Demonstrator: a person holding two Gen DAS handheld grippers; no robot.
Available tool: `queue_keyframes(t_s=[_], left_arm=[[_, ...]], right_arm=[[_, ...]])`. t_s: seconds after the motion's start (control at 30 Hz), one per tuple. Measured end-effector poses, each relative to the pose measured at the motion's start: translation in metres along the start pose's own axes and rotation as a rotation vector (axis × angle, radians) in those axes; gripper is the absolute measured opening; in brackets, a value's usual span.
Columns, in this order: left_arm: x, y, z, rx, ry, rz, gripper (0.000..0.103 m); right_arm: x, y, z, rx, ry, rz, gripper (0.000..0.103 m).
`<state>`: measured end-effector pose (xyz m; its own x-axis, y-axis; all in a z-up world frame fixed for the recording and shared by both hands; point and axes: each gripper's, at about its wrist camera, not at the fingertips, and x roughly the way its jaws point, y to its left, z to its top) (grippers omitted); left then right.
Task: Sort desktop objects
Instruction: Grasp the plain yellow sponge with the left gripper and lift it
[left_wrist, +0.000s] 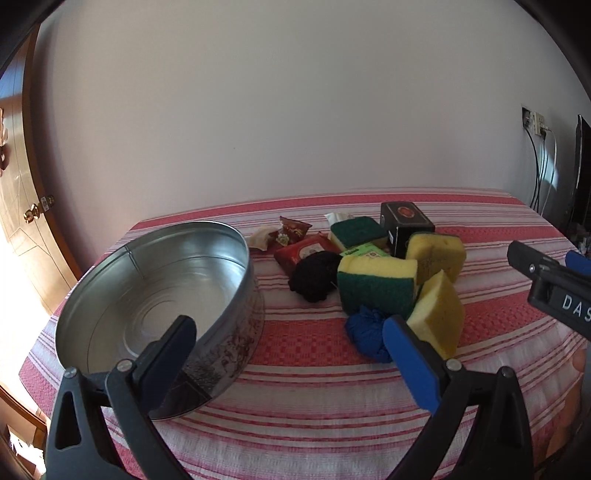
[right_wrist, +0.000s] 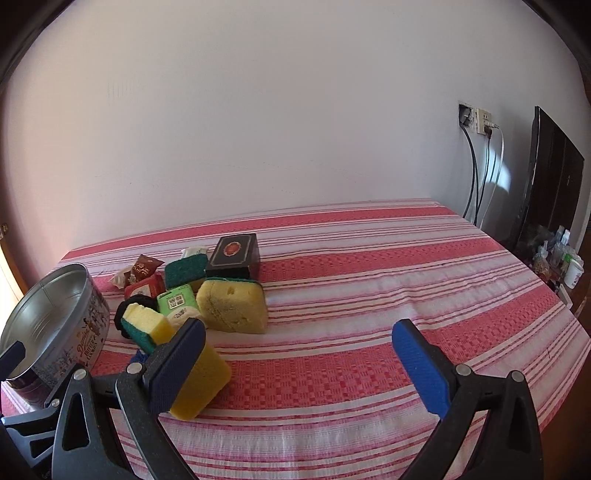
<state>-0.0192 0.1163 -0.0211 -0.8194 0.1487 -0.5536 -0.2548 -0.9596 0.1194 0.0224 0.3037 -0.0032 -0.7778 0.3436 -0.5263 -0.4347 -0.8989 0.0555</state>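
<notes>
Striped red-and-white tablecloth: fills the lower half of both views, bearing all items.

Round metal tin: empty, open top, lower left of the left wrist view; printed outer wall seen at the left edge of the right wrist view.

Left gripper: bottom of the left wrist view, fingers spread wide, nothing between them; its left finger lies in front of the tin's wall.

Right gripper: bottom of the right wrist view, fingers spread wide, holding nothing; its left finger overlaps a yellow sponge lying tilted at lower left.

Pile of task objects, centre of the left wrist view, just right of the tin:
- green-backed sponge, front of the pile;
- plain yellow sponge, behind it;
- black box, at the back;
- far green-topped sponge, beside the box;
- blue cloth bundle, nearest the camera;
- black cloth bundle;
- red packet;
- green packet;
- small brown sachet.
</notes>
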Motion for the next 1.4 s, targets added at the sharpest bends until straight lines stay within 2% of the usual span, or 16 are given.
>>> queue_keyframes(t_s=[0.17,0.37,0.6,0.7,0.77,0.87,1.0,1.03,1.23,1.4], left_arm=[[0.007,-0.020,0.000,-0.004,0.055,-0.131,0.102],[0.010,-0.056,0.004,0.089,0.039,-0.202,0.102],[0.022,-0.086,0.008,0.175,0.063,-0.240,0.102],[0.034,-0.097,0.007,0.208,0.087,-0.220,0.101],[0.042,-0.103,0.006,0.232,0.109,-0.219,0.090],[0.057,-0.107,0.001,0.228,0.177,-0.241,0.081],[0.060,-0.108,-0.002,0.221,0.195,-0.274,0.067],[0.062,-0.106,-0.002,0.211,0.203,-0.280,0.057],[0.059,-0.084,0.001,0.082,0.187,-0.385,0.055],[0.041,-0.071,-0.001,0.048,0.098,-0.421,0.055]], right_arm=[[0.010,-0.022,0.000,0.051,0.018,-0.017,0.102],[0.017,-0.034,0.002,0.050,0.046,-0.059,0.102],[0.020,-0.047,0.003,0.064,0.058,-0.079,0.103],[0.020,-0.051,0.004,0.070,0.060,-0.079,0.103],[0.022,-0.053,0.003,0.075,0.064,-0.078,0.103],[0.023,-0.055,0.003,0.082,0.067,-0.077,0.103],[0.023,-0.056,0.003,0.080,0.063,-0.076,0.103],[0.023,-0.056,0.002,0.079,0.063,-0.076,0.103],[0.025,-0.054,0.000,0.077,0.071,-0.071,0.103],[0.022,-0.051,0.000,0.063,0.062,-0.066,0.103]])
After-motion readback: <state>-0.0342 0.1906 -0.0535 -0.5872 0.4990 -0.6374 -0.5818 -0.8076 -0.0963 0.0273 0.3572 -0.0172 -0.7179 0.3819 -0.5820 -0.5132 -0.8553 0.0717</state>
